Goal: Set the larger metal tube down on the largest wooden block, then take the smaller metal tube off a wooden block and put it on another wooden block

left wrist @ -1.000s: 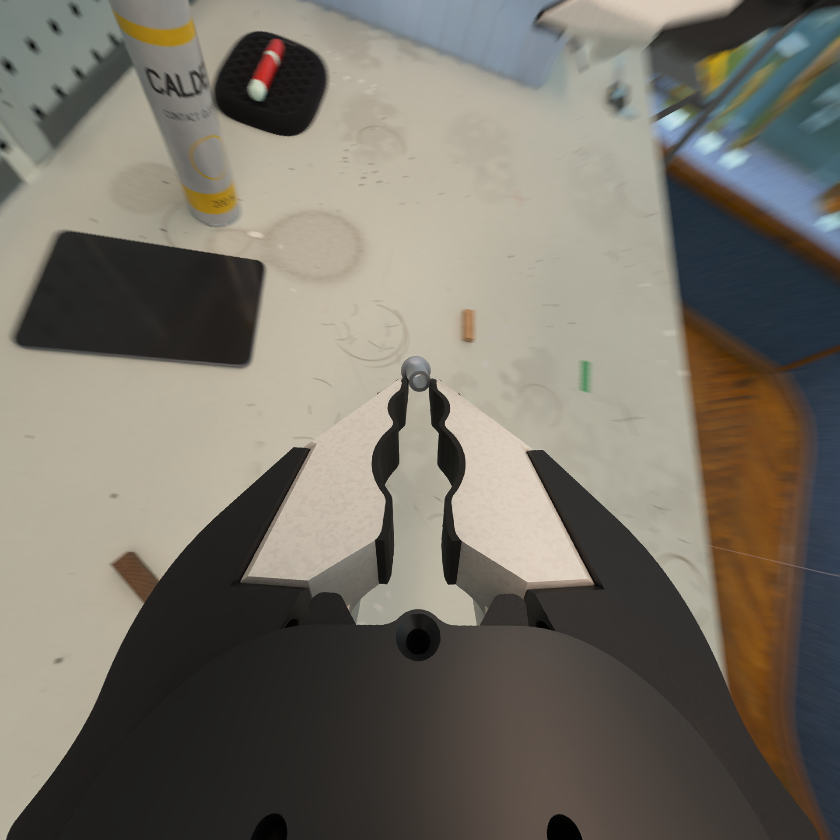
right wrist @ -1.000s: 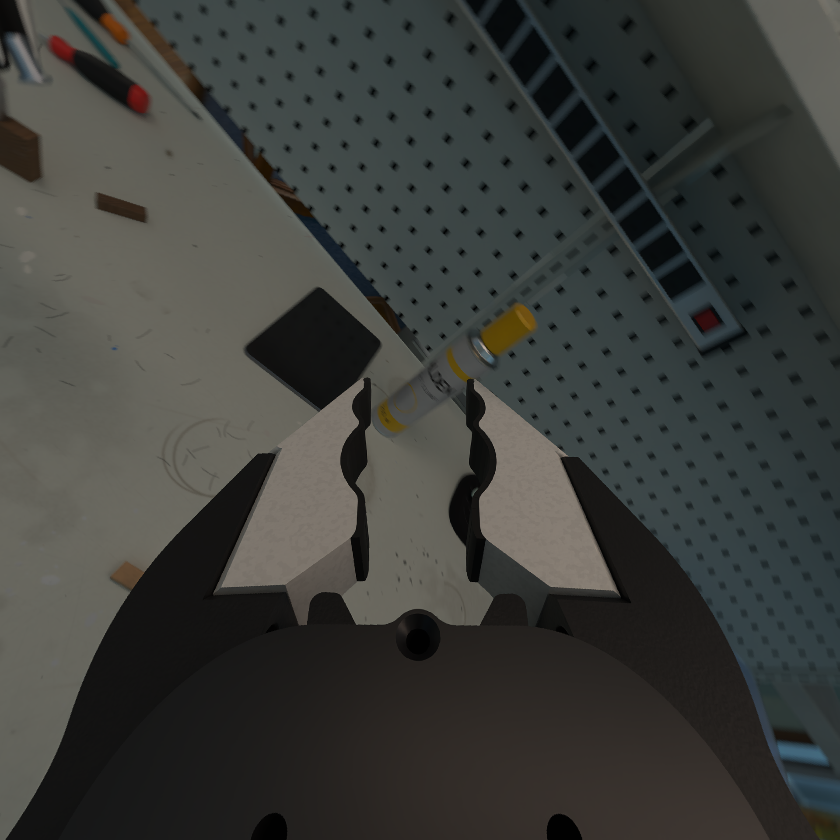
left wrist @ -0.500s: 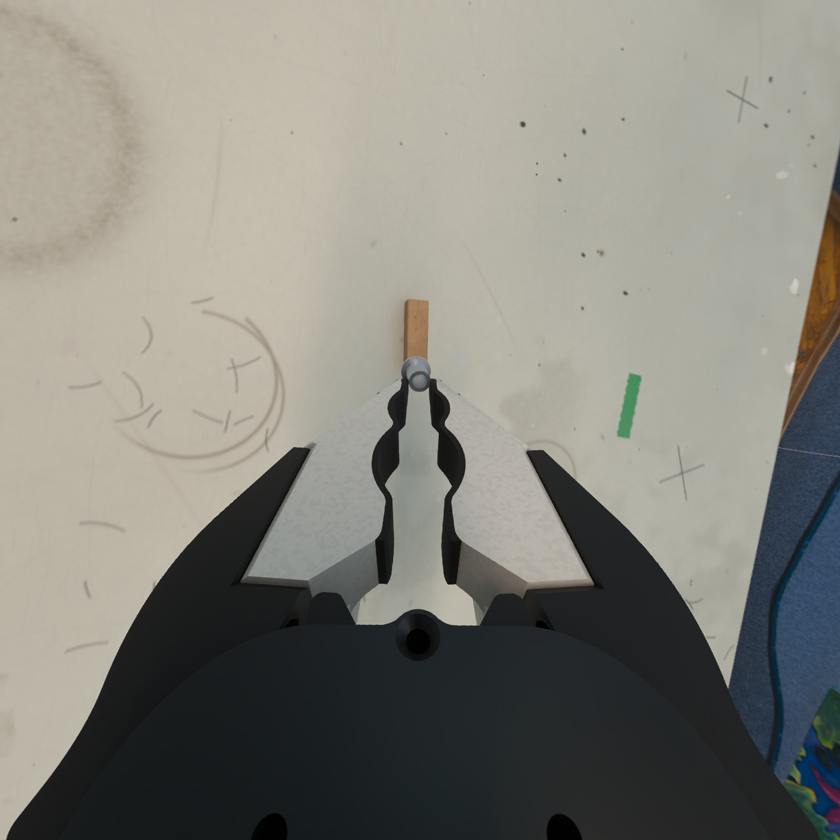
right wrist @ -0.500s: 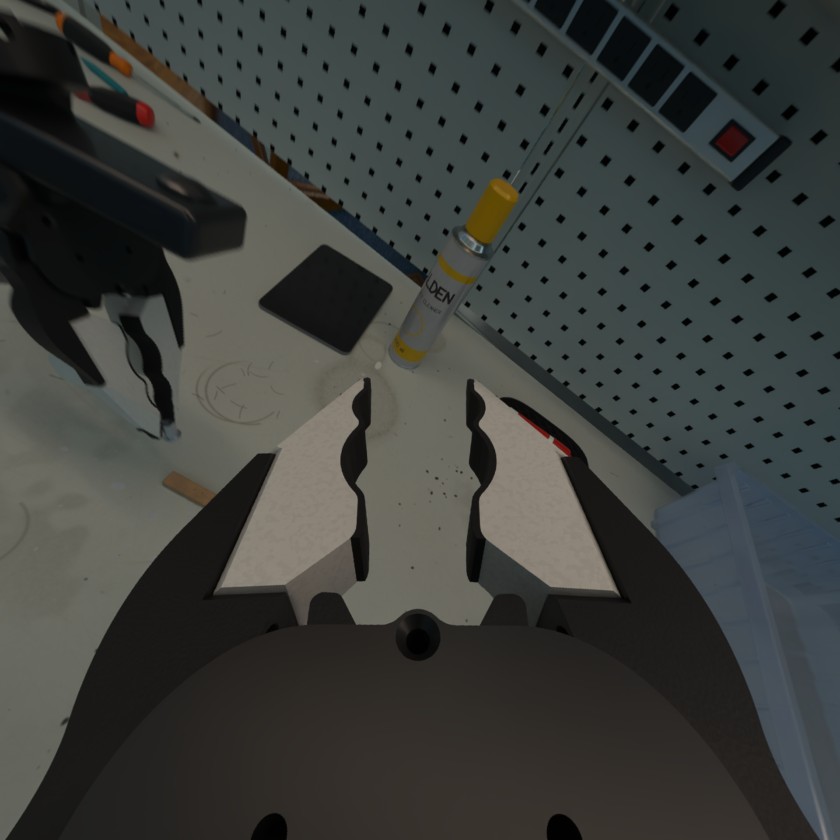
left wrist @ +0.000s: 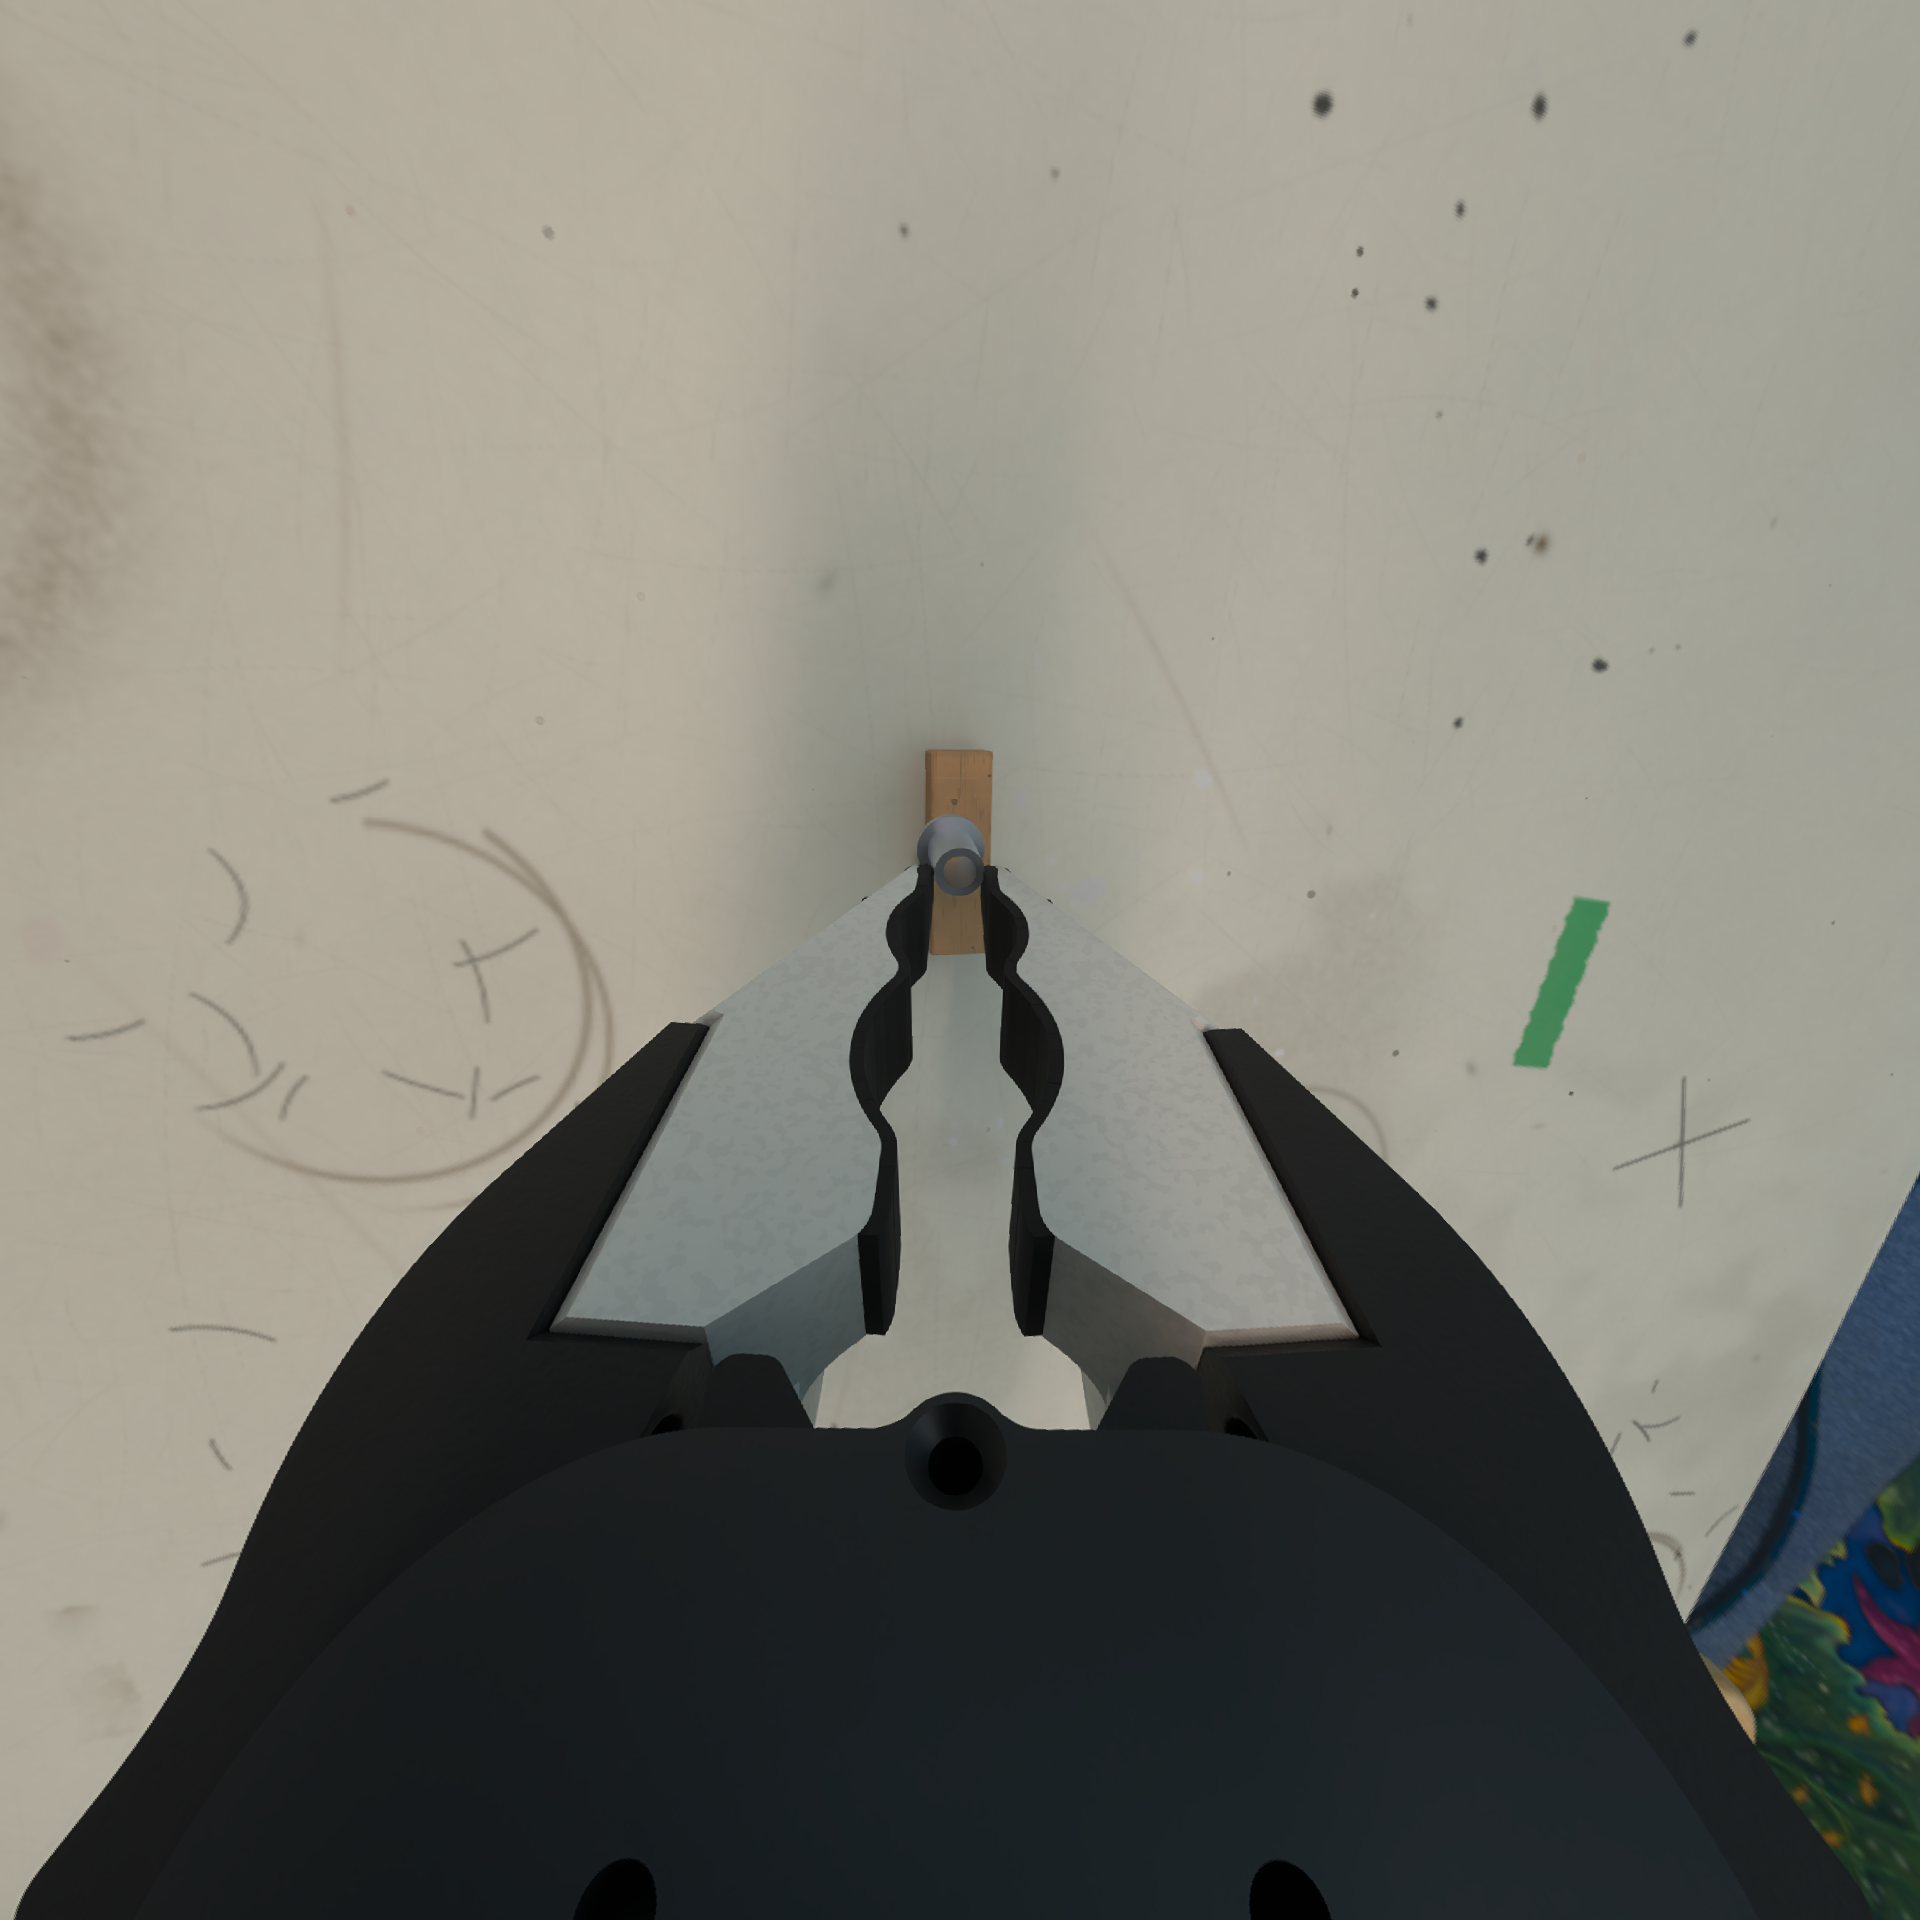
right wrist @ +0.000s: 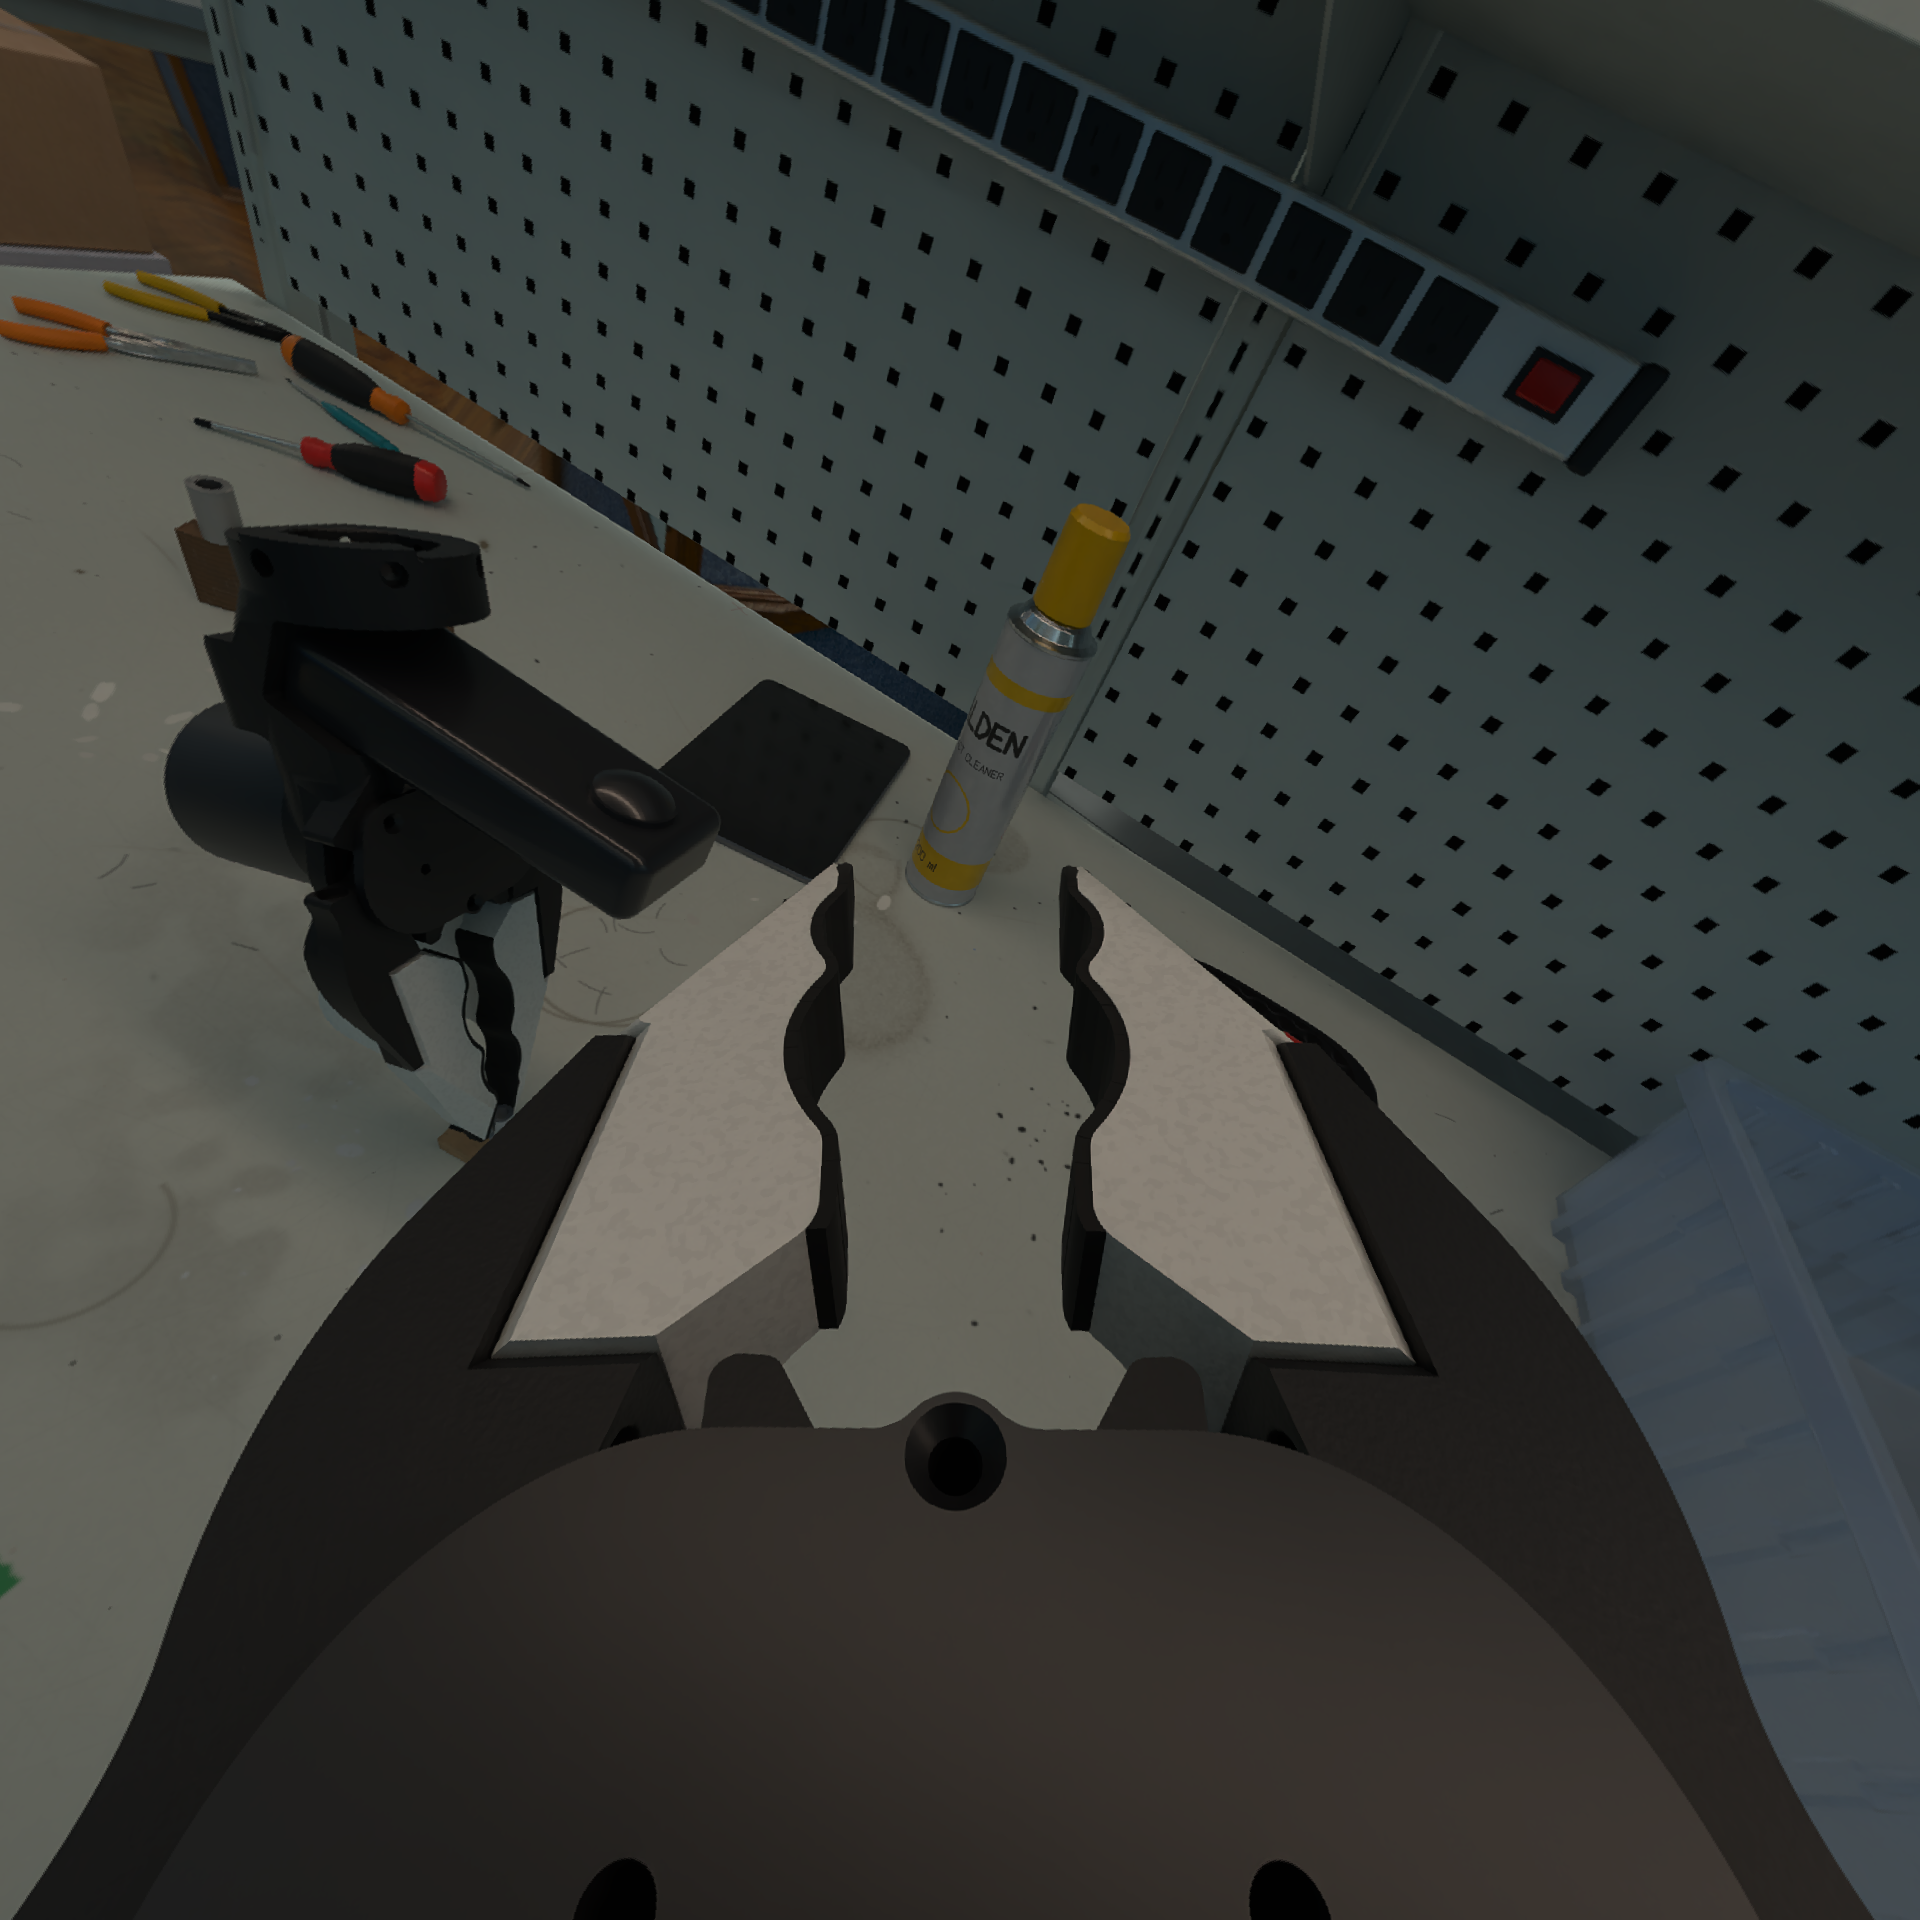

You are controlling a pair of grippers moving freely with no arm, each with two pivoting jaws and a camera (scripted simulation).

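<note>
My left gripper (left wrist: 957,881) is shut on the smaller metal tube (left wrist: 957,860), held upright at the fingertips. It hangs right over a small light wooden block (left wrist: 958,795) lying on the table. In the right wrist view the left gripper (right wrist: 473,1112) points down, its tips close above that block (right wrist: 457,1145). The larger metal tube (right wrist: 213,504) stands on a dark wooden block (right wrist: 197,561) far left. My right gripper (right wrist: 956,883) is open and empty above the table, apart from both.
A yellow-capped spray can (right wrist: 1008,717) and a black pad (right wrist: 800,774) stand by the pegboard wall. Screwdrivers (right wrist: 369,468) and pliers (right wrist: 62,322) lie at far left. A clear plastic bin (right wrist: 1745,1299) is at right. A green tape mark (left wrist: 1562,982) lies near the table's right edge.
My left gripper has come down closer over the light wooden block, still holding the small tube. The right gripper's view has turned, and the left gripper now shows larger and nearer in it.
</note>
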